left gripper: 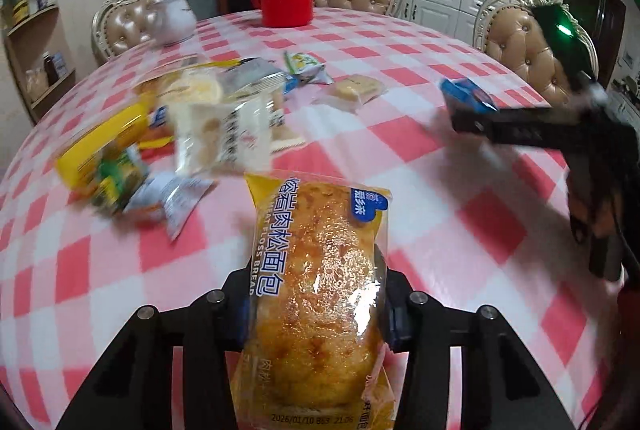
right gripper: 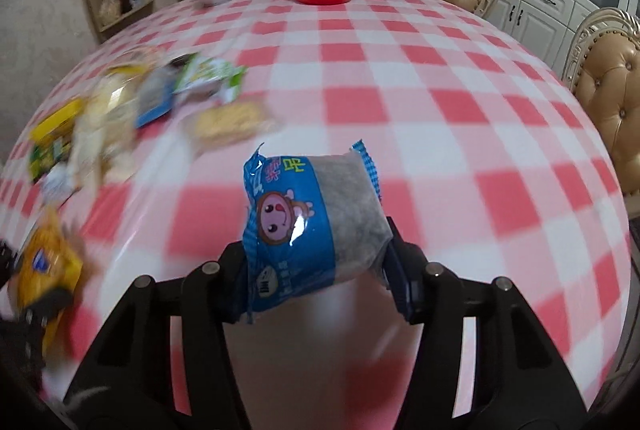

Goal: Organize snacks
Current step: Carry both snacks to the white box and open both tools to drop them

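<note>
My left gripper (left gripper: 316,314) has its jaws pinching the soft, crushable bread packet (left gripper: 316,270) mid-body above the near counter (left gripper: 460,230); my right gripper (right gripper: 316,270) clamps the light, slippery blue-wrapped cake (right gripper: 316,226) likewise.

A yellow-wrapped meat floss bread (left gripper: 316,294) stands upright above the checked cloth, a blue-wrapped grey cake (right gripper: 316,226) likewise, with the loose snack pile (left gripper: 172,133) at ten o'clock.
</note>
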